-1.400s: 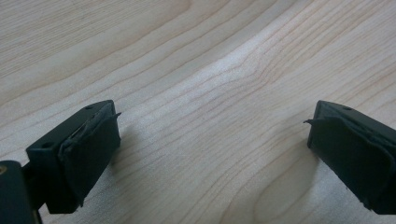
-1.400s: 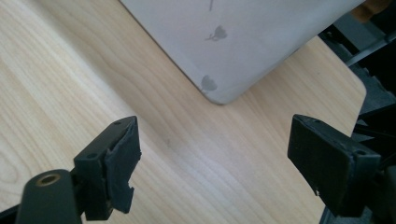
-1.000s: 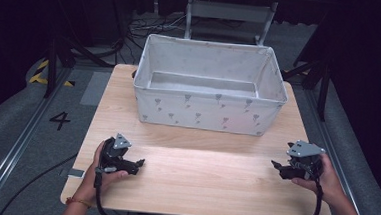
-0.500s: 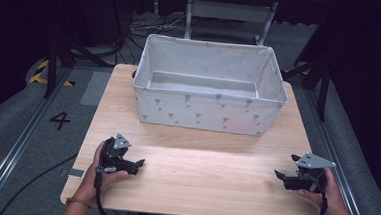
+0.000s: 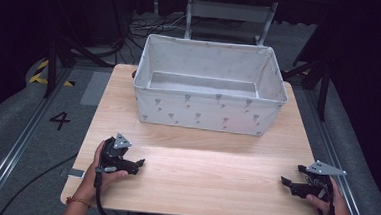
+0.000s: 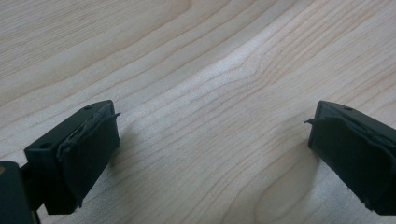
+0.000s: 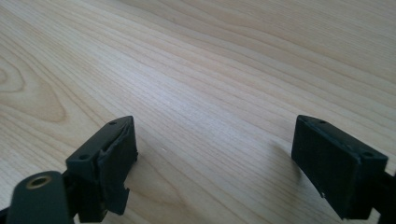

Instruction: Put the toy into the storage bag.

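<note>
High view: right claw (image 5: 294, 181) drew back toward table (image 5: 199, 183) edge; both claws gape.

Left hand (image 5: 95, 174) is gripping the left gripper (image 5: 136, 163) low over the near left of the surface (image 5: 199, 178), its jaws standing wide apart, pointing inward. Over on the near right edge, the right hand (image 5: 335, 209) is holding the right gripper (image 5: 290, 180), jaws likewise spread wide, aiming inward.

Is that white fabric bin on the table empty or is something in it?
Empty: the high view looks into the white fabric bin, and its visible floor is bare.
</note>
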Available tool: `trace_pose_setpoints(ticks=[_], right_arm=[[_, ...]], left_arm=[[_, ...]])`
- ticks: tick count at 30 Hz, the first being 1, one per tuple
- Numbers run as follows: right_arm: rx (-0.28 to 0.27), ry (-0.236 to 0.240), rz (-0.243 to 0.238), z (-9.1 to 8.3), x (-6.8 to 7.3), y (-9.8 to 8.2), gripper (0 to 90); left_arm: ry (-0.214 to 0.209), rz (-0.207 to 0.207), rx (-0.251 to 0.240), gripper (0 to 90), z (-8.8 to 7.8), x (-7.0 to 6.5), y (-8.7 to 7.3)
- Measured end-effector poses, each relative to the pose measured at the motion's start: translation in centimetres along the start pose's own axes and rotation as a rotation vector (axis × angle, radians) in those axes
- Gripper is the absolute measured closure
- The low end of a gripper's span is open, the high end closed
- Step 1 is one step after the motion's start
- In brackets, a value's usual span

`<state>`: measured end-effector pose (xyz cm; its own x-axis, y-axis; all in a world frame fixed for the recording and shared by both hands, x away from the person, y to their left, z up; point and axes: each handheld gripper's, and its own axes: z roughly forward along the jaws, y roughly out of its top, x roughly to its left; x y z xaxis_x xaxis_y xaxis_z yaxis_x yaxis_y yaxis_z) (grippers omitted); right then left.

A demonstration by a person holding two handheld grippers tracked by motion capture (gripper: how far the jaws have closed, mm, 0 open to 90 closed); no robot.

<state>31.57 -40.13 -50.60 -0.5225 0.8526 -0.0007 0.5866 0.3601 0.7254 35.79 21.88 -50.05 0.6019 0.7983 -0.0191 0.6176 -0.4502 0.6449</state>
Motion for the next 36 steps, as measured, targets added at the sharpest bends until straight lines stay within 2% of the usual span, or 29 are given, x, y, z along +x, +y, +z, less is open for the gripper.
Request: trace_pose_setpoints(ticks=[3, 36], right_arm=[[0.013, 0.001, 0.029, 0.05, -0.32, -0.04, 11.4], [0.016, -0.001, 0.031, 0.15, -0.35, 0.02, 9.8]], left_arm=[[0.000, 0.000, 0.001, 2.1, 0.00, 0.00, 0.00], [-0.001, 0.000, -0.002, 2.1, 0.02, 0.01, -0.01]])
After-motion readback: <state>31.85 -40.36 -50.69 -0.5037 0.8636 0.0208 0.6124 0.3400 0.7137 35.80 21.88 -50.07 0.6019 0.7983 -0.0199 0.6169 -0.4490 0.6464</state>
